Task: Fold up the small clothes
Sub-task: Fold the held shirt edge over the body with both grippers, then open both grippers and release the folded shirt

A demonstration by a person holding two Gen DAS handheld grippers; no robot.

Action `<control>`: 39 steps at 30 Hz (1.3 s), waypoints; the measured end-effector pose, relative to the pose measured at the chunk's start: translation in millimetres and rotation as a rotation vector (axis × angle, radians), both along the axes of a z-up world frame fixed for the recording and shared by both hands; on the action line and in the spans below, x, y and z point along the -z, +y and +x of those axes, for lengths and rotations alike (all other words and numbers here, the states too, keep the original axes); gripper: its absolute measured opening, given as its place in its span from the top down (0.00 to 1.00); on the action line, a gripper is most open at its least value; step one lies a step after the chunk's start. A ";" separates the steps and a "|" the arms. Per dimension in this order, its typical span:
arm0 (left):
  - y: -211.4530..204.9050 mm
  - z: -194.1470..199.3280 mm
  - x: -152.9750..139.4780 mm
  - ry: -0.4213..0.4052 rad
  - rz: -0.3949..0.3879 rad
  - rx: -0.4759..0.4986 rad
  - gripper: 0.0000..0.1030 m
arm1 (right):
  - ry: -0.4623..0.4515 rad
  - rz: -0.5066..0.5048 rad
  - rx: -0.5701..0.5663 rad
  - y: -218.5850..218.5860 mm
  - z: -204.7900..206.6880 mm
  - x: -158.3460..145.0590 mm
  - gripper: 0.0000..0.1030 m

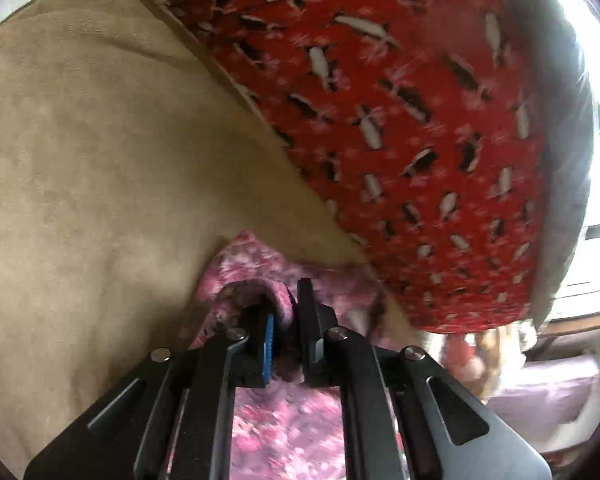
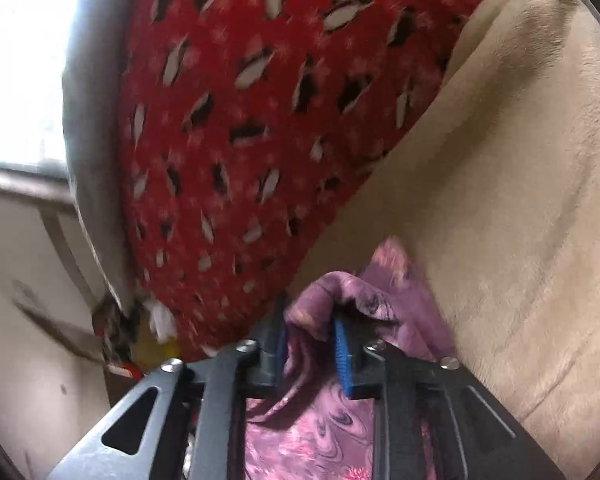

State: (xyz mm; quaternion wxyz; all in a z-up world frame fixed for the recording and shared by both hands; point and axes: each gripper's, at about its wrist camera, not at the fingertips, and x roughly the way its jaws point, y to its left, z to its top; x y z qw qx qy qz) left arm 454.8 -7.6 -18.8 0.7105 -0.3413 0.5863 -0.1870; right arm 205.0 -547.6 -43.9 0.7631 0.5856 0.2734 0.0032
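A small pink-purple floral garment [image 1: 260, 264] hangs from both grippers above a tan blanket [image 1: 80, 160]. My left gripper [image 1: 286, 320] is shut on a bunched edge of the garment, with cloth pinched between its blue-padded fingers. In the right wrist view the same garment [image 2: 380, 300] is bunched between the fingers of my right gripper [image 2: 310, 336], which is shut on it. The rest of the garment trails down under each gripper, out of sight.
A red cloth with black and white marks [image 1: 400, 120] covers the bed beyond the tan blanket [image 2: 500, 200]; it also shows in the right wrist view [image 2: 240, 120]. A bright window [image 2: 16, 60] and a pale wall [image 2: 28, 320] lie past the bed's edge.
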 end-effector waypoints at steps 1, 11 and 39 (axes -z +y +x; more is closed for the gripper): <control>3.5 0.0 -1.8 0.002 -0.010 -0.004 0.87 | -0.003 0.007 0.033 -4.6 -4.2 -0.5 0.64; 29.4 -17.3 5.9 0.006 0.062 0.018 0.59 | 0.097 -0.195 -0.005 -6.0 -28.0 -6.3 0.58; -44.2 -157.9 9.2 -0.242 0.422 0.241 0.81 | 0.169 -0.377 -0.145 37.8 -98.7 11.1 0.74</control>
